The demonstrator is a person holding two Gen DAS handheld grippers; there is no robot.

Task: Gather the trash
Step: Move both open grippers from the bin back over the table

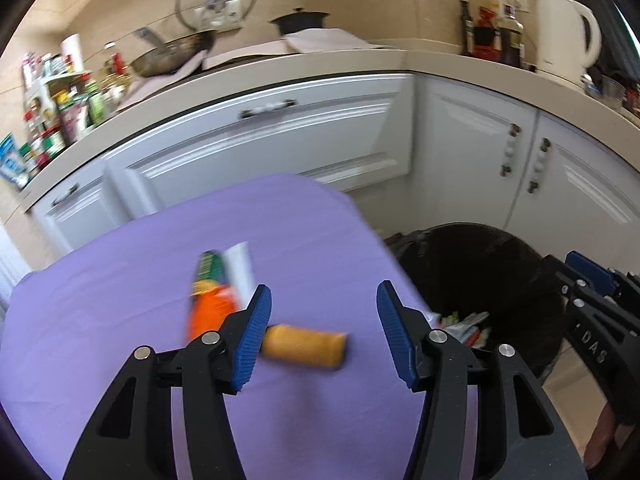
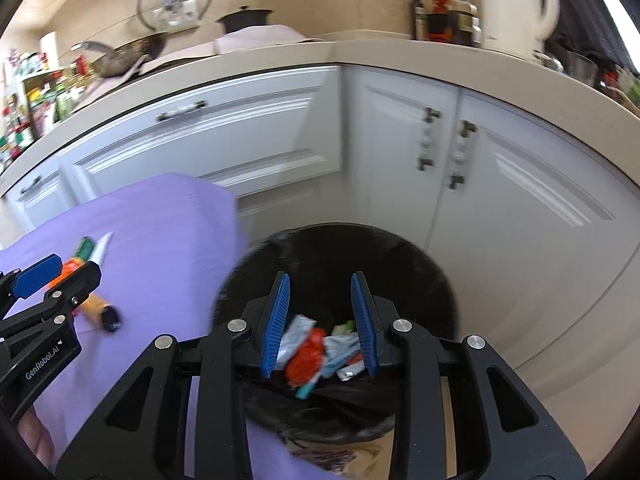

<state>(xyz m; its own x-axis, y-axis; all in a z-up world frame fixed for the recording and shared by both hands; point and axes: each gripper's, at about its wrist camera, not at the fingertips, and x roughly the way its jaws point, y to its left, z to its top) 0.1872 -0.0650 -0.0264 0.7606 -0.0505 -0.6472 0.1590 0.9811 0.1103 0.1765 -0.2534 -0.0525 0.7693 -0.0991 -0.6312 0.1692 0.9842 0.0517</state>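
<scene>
On the purple tablecloth (image 1: 120, 320) lie an orange and green wrapper (image 1: 208, 296), a white paper strip (image 1: 240, 268) and a tan cylinder (image 1: 304, 346). My left gripper (image 1: 324, 308) hangs open above them, the cylinder below its left finger, nothing gripped. To the right stands a black bin (image 1: 480, 256). In the right wrist view my right gripper (image 2: 320, 292) is open over the bin (image 2: 400, 248), with nothing between its pads. Red, white and light blue wrappers (image 2: 308, 356) lie at the bin's bottom. The left gripper (image 2: 60, 276) shows at the left, over the wrapper (image 2: 72, 265) and cylinder (image 2: 94, 306).
A small black object (image 2: 111, 316) lies beside the cylinder on the cloth. White cabinet doors (image 2: 260, 136) stand behind table and bin. The counter above carries a pan (image 1: 172, 56), bottles (image 1: 492, 36) and a white kettle (image 2: 516, 8). A shelf of jars (image 1: 48, 120) is at the left.
</scene>
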